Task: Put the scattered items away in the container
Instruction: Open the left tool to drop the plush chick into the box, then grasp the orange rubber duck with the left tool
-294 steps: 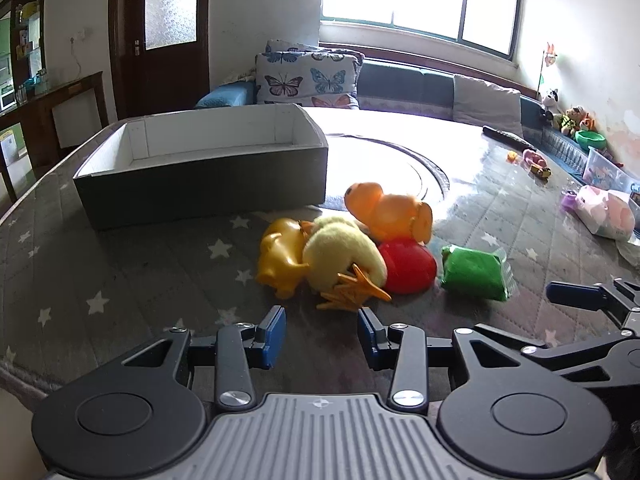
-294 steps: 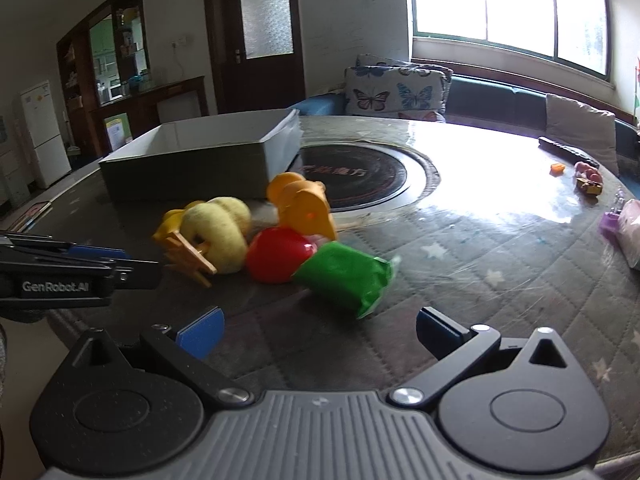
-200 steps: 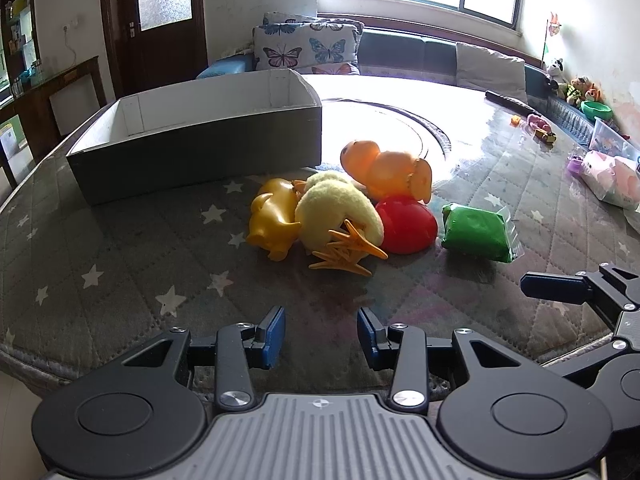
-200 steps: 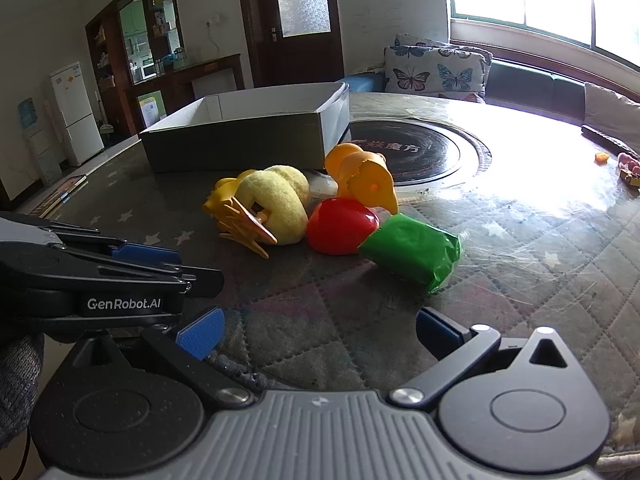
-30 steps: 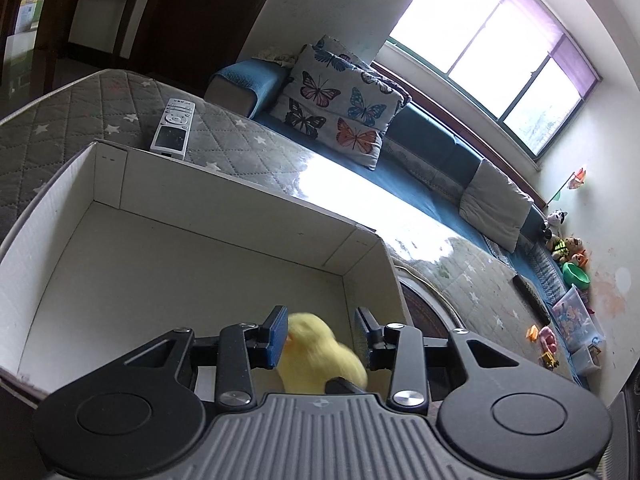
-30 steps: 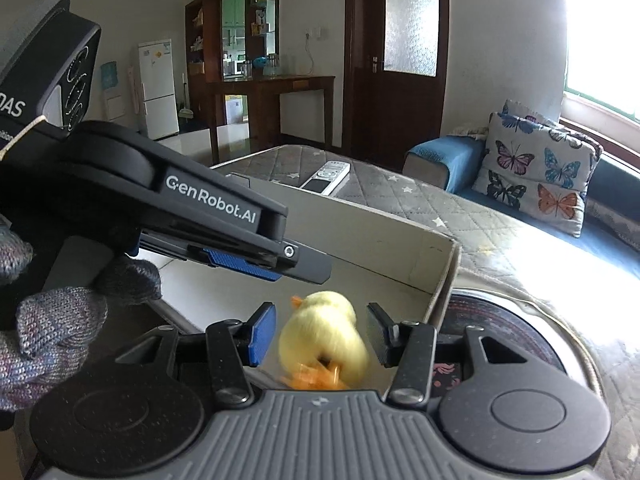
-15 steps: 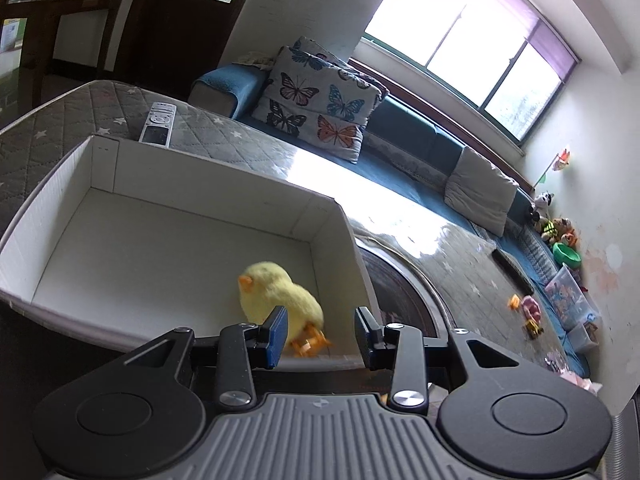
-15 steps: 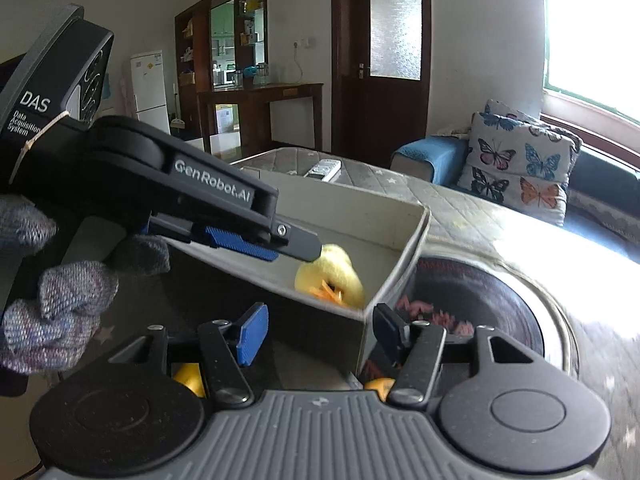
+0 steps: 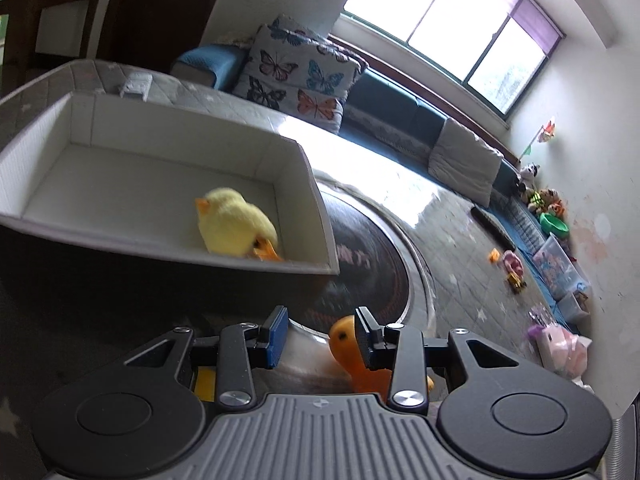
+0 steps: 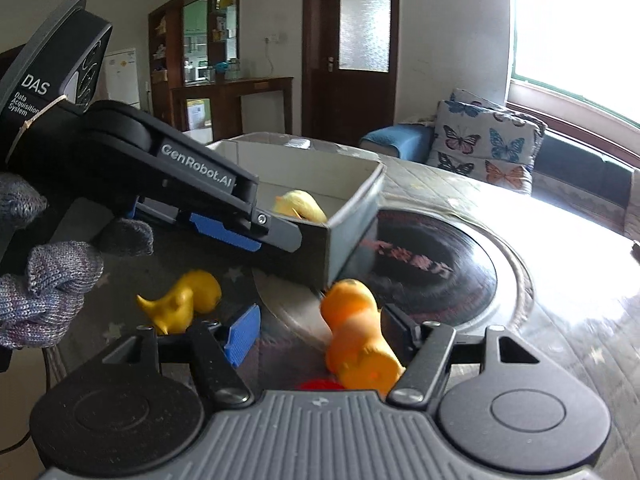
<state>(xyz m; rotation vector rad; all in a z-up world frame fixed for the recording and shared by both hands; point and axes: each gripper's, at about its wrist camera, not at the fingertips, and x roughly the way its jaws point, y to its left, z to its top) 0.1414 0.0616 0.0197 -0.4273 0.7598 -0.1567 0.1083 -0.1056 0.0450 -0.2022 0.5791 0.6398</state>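
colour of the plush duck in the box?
Pale yellow plush duck with an orange beak; clearest in the left wrist view.

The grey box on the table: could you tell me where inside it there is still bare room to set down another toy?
Most of the grey box floor is bare, from the left wall across to the plush chick. Only the near right corner is taken, where the chick lies. Outside, by that corner, the orange toy and yellow toy crowd the table.

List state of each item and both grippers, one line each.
Plush chick: lying inside box.
Box: open-topped, holds only the chick.
Orange toy: on table, outside box.
Yellow toy: on table, outside box.
Left gripper: open, empty.
Right gripper: jaws opening, gripping nothing.
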